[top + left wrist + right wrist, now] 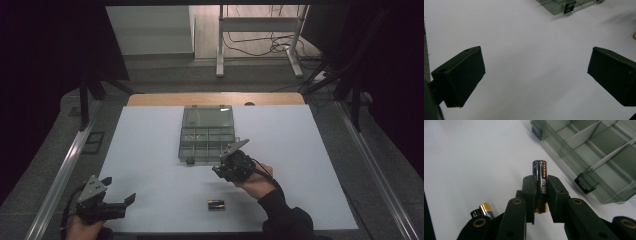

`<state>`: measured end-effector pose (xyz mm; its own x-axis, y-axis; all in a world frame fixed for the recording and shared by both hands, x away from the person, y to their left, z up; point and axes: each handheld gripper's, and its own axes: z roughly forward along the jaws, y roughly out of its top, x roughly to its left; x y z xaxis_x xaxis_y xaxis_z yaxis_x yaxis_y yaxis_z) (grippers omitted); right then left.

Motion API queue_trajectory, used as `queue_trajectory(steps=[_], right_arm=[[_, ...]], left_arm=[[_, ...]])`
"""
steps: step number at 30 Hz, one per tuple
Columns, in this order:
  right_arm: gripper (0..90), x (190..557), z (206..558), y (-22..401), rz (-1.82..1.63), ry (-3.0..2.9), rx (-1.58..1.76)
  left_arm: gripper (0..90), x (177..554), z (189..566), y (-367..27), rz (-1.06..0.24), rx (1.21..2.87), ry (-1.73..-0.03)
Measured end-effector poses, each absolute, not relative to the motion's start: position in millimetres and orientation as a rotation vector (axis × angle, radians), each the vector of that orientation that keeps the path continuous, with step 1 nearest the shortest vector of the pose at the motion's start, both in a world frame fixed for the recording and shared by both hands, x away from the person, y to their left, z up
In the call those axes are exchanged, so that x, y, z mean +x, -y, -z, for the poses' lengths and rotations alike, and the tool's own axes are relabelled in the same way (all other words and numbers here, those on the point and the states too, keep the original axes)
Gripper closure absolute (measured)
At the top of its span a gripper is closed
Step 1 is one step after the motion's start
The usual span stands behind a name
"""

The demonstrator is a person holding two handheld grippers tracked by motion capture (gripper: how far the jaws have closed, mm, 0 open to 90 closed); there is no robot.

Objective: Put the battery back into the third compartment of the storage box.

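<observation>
The right gripper (540, 195) squeezes a black and gold battery (539, 182) tight, up above the white table (150, 150), beside the clear grey plastic box (206, 135). Another battery (216, 204) lies nearby. The left gripper (534, 75) is wide apart, holding nothing.

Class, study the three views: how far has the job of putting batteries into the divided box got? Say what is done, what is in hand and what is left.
Done: the compartment box lies open with its lid back; its compartments look empty as far as the views show. In hand: the right gripper clamps one battery just short of the box. Left: two batteries lie on the white table, and the left gripper waits open.
</observation>
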<state>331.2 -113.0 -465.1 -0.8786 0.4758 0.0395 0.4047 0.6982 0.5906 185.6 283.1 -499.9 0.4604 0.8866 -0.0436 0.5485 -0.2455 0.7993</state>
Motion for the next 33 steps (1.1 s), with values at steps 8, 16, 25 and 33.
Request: queue_trajectory(steps=[8, 16, 25, 33], right_arm=[[76.5, 346, 457, 111, -0.946, -2.734, 0.743], [76.4, 365, 449, 107, -0.969, -2.674, 0.791], [76.4, 391, 440, 98, -0.989, -2.626, 0.83], [76.4, 412, 442, 91, -0.974, -2.605, 0.873]], left_arm=[[1.7, 186, 500, -283, -0.546, 1.928, -1.2], [1.8, 186, 500, -283, -0.543, 1.927, -1.199], [1.9, 187, 500, -283, -0.539, 1.925, -1.199], [1.8, 187, 500, -284, -0.535, 1.922, -1.2]])
